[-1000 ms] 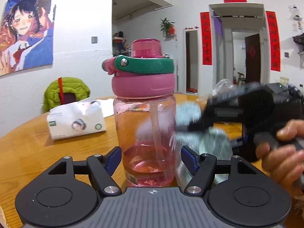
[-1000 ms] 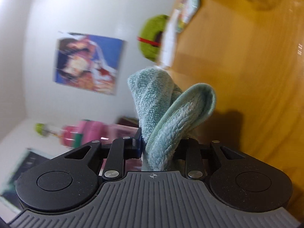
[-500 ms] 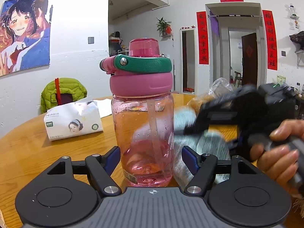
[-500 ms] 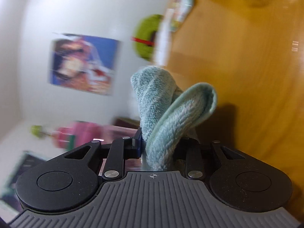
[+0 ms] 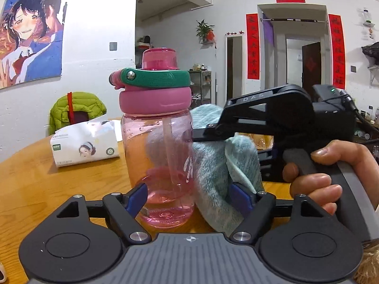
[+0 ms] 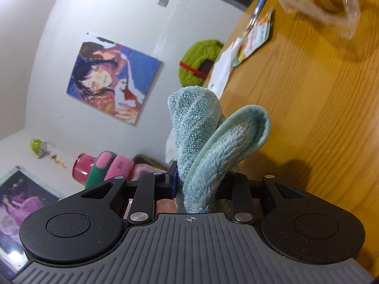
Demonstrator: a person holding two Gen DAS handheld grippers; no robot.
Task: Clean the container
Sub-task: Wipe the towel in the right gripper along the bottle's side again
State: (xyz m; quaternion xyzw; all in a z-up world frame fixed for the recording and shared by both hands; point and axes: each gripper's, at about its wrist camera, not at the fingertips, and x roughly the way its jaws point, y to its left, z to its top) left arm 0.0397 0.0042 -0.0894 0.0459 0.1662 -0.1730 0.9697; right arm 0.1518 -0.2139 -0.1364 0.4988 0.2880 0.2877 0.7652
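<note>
1. Nearest, the left claw [image 5: 188, 197] – jaws just eased apart, blue pads clear of the pink bottle [image 5: 157, 146] standing upright between them on the bench [image 5: 35, 182].
2. Pressed against the bottle's right side, a folded teal cloth [image 5: 220, 165].
3. Clenched on that cloth, the right claw [image 6: 197, 182] – held sideways by a hand [image 5: 331, 172] at right.
4. Farther left on the bench, a tissue pack [image 5: 85, 145].
5. Beyond it, a green jacket [image 5: 75, 108] against the far wall.
</note>
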